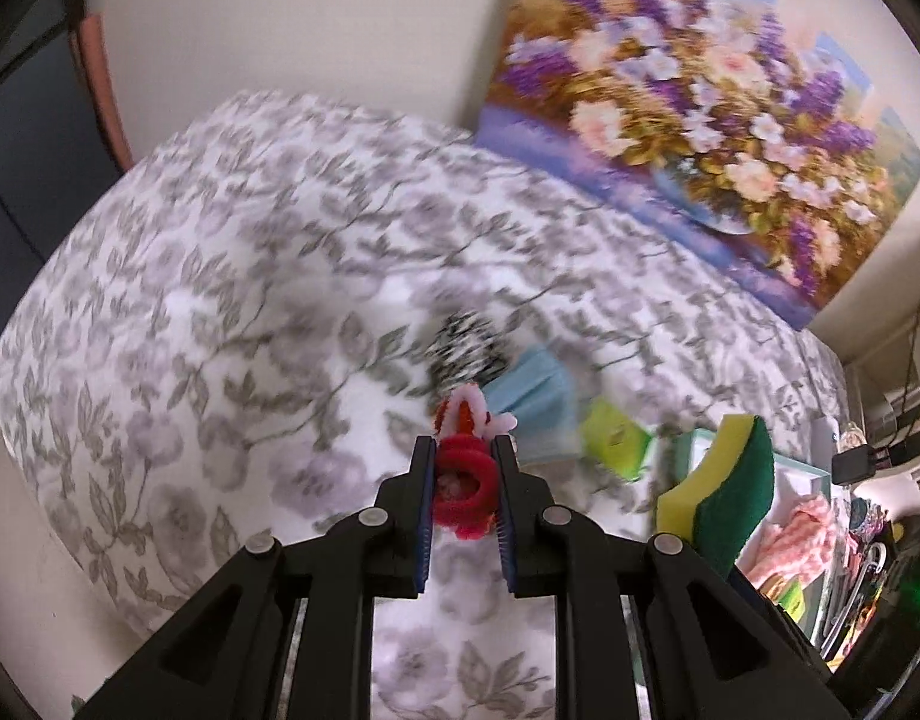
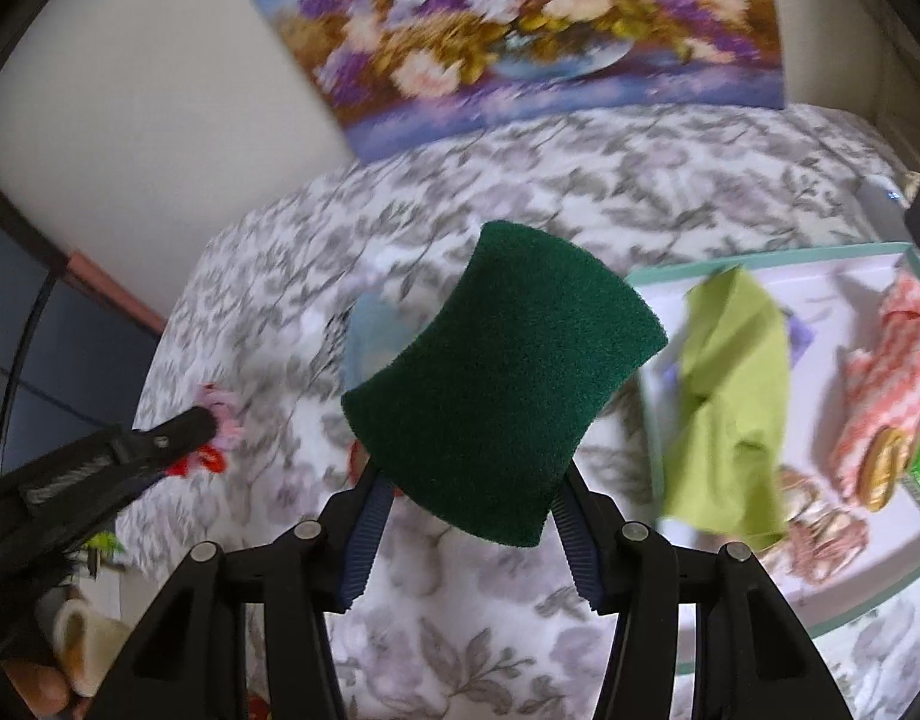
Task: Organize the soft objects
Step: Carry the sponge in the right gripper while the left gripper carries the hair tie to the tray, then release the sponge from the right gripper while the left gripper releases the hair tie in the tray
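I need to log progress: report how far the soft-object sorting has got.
Done: a lime-green cloth and a pink-and-white patterned fabric lie in the white tray. In hand: left gripper clamps a red fuzzy loop; right gripper holds a green-and-yellow sponge. Left on the floral bedspread: a light-blue face mask and a black-and-white striped item.
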Demonstrator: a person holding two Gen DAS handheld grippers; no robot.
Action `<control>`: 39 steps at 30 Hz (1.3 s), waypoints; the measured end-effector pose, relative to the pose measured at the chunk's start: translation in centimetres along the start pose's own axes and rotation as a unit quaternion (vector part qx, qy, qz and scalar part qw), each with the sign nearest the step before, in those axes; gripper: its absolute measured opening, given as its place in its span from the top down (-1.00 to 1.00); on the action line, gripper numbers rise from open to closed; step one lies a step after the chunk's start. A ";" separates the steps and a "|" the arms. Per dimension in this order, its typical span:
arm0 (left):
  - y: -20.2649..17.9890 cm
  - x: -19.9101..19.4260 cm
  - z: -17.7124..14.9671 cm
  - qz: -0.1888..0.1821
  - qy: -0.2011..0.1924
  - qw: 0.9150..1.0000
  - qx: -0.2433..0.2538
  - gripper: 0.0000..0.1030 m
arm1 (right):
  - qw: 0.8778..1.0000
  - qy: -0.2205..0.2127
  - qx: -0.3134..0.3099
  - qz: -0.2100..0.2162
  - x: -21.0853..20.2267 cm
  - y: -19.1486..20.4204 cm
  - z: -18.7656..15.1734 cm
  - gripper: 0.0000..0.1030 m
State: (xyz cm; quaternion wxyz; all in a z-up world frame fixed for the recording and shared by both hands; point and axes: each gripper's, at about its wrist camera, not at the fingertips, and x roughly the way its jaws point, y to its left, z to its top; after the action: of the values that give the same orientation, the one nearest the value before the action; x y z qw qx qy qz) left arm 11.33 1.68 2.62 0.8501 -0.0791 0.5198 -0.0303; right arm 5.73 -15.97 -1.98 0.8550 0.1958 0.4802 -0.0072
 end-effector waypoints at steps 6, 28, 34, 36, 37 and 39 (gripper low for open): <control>-6.6 0.3 0.2 -0.035 -0.007 0.998 0.051 0.64 | 0.997 -0.027 0.034 -0.062 -1.1 -4.3 1.7 -0.08; -21.6 8.0 -7.9 -0.125 0.048 0.965 0.224 0.64 | 0.976 -0.055 0.140 -0.157 -4.1 -19.9 1.6 -0.08; -21.0 10.6 -8.5 -0.129 0.081 0.967 0.205 0.64 | 0.977 -0.034 0.122 -0.171 -2.2 -19.9 1.3 -0.09; -20.9 11.1 -8.6 -0.128 0.082 0.967 0.205 0.63 | 0.977 -0.031 0.120 -0.173 -1.9 -19.9 1.2 -0.09; -20.9 11.2 -8.6 -0.128 0.084 0.967 0.204 0.63 | 0.977 -0.030 0.120 -0.174 -1.8 -20.0 1.2 -0.08; -20.8 11.5 -8.5 -0.129 0.090 0.967 0.200 0.58 | 0.977 -0.027 0.118 -0.177 -1.7 -19.9 1.1 -0.09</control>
State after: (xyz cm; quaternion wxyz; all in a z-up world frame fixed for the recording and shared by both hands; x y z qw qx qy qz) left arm 9.65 -21.27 -7.83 0.7871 0.0293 0.5632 -0.2498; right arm 1.71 -35.04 -6.64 0.8237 0.2068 0.4797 -0.2204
